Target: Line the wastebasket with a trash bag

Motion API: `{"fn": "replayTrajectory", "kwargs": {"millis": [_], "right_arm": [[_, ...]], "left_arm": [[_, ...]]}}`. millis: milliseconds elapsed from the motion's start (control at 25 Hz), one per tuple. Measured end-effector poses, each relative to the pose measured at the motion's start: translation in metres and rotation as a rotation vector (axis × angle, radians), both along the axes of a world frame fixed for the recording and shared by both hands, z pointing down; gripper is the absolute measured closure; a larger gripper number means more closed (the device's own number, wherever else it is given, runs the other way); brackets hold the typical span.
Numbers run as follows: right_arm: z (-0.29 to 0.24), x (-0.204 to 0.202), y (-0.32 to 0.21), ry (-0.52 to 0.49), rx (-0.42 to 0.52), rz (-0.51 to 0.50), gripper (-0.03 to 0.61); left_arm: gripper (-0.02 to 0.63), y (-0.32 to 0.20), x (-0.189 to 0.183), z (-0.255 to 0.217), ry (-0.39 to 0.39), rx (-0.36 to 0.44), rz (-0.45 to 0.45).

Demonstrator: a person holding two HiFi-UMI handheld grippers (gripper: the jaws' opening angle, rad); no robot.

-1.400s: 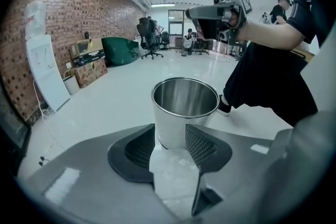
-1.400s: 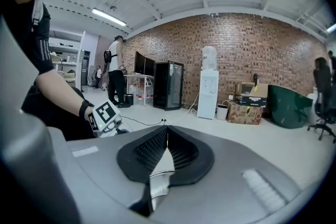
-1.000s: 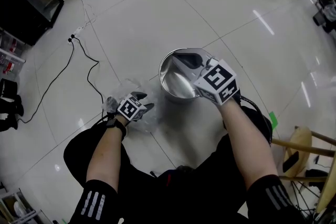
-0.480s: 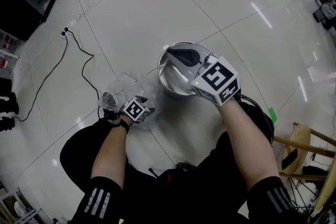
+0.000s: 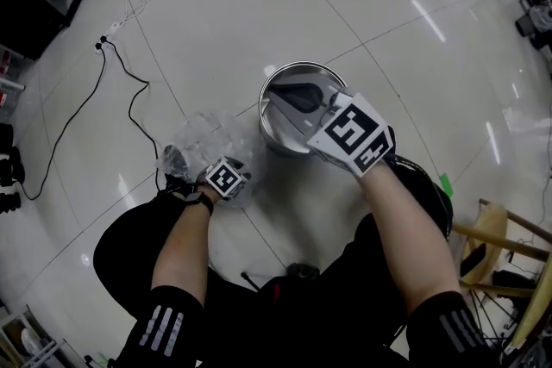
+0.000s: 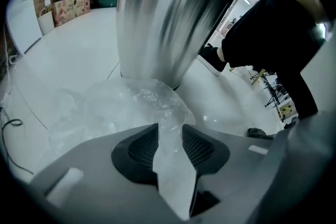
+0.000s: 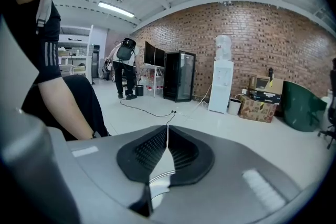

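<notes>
Left tongs have just been closing and now clamp the crumpled clear trash bag, on the floor left of the steel wastebasket. Right tongs, pressed together, sit at its near rim. Lift gently and find the bag's mouth.

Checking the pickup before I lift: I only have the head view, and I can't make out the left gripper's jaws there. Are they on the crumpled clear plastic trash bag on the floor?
Observer: Yes. In the left gripper view the left gripper has just been closing, and its pads pinch a fold of the crumpled clear plastic trash bag.
Operator: Where does the bin sit from there?
Observer: The tapered shiny steel wastebasket stands upright just beyond the bag, narrower at its base.
Operator: And the right gripper?
Observer: The right gripper is shut, with nothing seen between its pads.
</notes>
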State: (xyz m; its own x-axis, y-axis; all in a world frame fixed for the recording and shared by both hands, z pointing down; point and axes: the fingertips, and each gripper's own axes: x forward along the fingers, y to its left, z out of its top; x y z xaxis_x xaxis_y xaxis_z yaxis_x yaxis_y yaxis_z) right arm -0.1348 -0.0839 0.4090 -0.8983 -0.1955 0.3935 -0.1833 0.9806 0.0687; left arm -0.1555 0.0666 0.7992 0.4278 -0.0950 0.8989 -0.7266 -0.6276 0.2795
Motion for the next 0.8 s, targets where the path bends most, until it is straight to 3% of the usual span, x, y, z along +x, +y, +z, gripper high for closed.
{"fn": "replayTrajectory", "kwargs": {"millis": [120, 320, 800], "right_arm": [[0.004, 0.000, -0.001, 0.021, 0.009, -0.002, 0.548], [0.006, 0.004, -0.003, 0.028, 0.006, 0.010, 0.528], [-0.007, 0.020, -0.010, 0.010, 0.015, 0.034, 0.526]], "left_arm": [[0.553, -0.008, -0.003, -0.009, -0.007, 0.030, -0.017], [0.615, -0.021, -0.005, -0.025, 0.009, 0.095, -0.031], [0.621, -0.070, -0.037, -0.114, -0.008, 0.280, -0.049]]}}
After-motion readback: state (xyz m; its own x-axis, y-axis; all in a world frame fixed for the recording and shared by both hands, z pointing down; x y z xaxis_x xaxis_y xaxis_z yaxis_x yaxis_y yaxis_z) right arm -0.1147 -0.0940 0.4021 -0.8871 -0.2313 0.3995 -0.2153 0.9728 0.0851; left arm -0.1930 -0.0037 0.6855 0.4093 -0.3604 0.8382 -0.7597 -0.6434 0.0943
